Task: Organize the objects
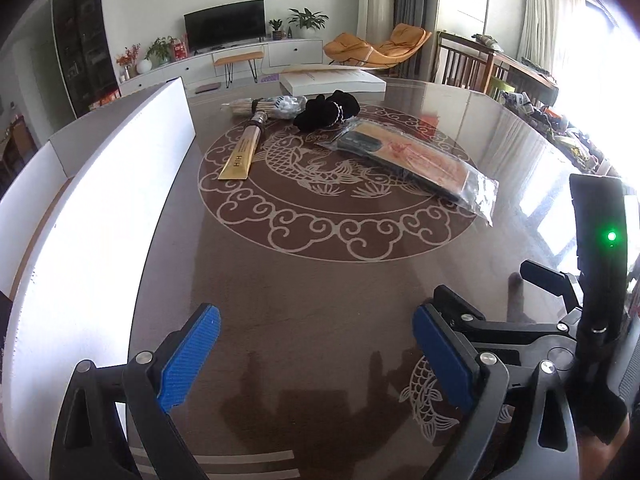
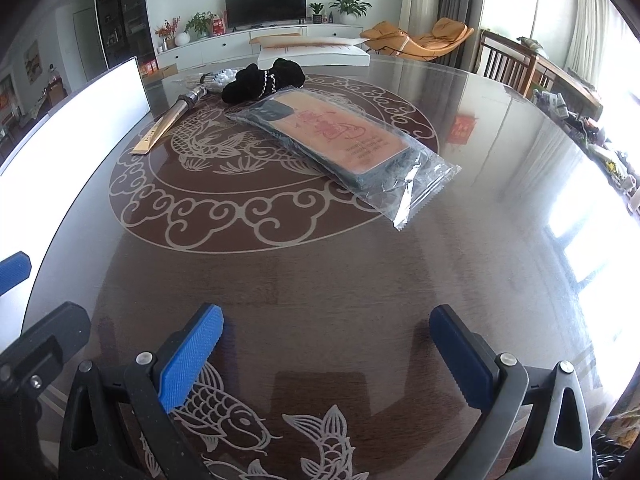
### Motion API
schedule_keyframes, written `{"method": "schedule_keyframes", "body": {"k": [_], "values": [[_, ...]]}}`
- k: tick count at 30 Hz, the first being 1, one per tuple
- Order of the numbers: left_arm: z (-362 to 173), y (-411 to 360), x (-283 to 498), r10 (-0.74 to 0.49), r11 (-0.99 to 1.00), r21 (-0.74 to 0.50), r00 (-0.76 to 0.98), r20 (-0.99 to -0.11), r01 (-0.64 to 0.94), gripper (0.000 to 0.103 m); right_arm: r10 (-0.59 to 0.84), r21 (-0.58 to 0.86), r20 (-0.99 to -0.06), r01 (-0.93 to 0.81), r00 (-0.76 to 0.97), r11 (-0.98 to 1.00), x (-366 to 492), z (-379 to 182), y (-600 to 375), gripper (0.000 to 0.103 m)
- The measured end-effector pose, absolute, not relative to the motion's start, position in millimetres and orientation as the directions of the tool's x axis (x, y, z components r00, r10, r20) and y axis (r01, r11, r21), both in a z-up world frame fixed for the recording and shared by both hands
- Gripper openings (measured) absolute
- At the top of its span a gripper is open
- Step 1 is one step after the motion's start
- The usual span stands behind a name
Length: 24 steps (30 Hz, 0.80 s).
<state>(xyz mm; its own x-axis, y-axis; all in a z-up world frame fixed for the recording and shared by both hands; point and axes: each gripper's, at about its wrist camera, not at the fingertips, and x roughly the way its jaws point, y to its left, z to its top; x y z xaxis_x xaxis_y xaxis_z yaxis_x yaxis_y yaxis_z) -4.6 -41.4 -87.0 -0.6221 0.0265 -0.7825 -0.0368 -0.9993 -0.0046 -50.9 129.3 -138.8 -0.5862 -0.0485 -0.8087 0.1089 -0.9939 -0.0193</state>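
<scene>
Items to sort lie loose on the far half of the table [image 2: 500, 184], none yet in the white box [image 1: 92, 216] standing along its left edge, presumably the destination. Nearest: a flat packet in clear crinkled plastic [image 2: 340, 140], orange card face with red print and a dark block at its far end, lying diagonally across the fish medallion, sealed serrated tail toward the cameras. Behind it, touching or just beside: a black velvety scrunchie [image 1: 326, 110] with a thin pale chain, soft and lumpy. To the left: a gold squeeze tube [image 1: 244, 148], flat crimped end near, metallic cap far; beyond it a bundle of thin wooden sticks [image 1: 240, 105] and a small bag of white round pieces [image 1: 290, 103], contents too small to tell. Table surface glossy, strong window glare at right. Left gripper [image 1: 316, 356] and right gripper [image 2: 326, 356] both hover low over bare table at the near edge, blue ribbed pads spread wide, nothing between them. Judgement: no pick begun; packet is closest to the right gripper, but thin and slippery, likely needs an edge grasp.
</scene>
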Motion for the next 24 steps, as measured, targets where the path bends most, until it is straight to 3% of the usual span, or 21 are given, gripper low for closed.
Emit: {"method": "schedule_keyframes", "body": {"k": [24], "values": [[-109.9, -65.8, -24.7, -0.004, -0.997, -0.041, -0.584, -0.812, 0.064, 0.098, -0.044, -0.010, -0.804, 0.088, -0.593, -0.996, -49.9, -138.4, 132.6, 0.103]]}}
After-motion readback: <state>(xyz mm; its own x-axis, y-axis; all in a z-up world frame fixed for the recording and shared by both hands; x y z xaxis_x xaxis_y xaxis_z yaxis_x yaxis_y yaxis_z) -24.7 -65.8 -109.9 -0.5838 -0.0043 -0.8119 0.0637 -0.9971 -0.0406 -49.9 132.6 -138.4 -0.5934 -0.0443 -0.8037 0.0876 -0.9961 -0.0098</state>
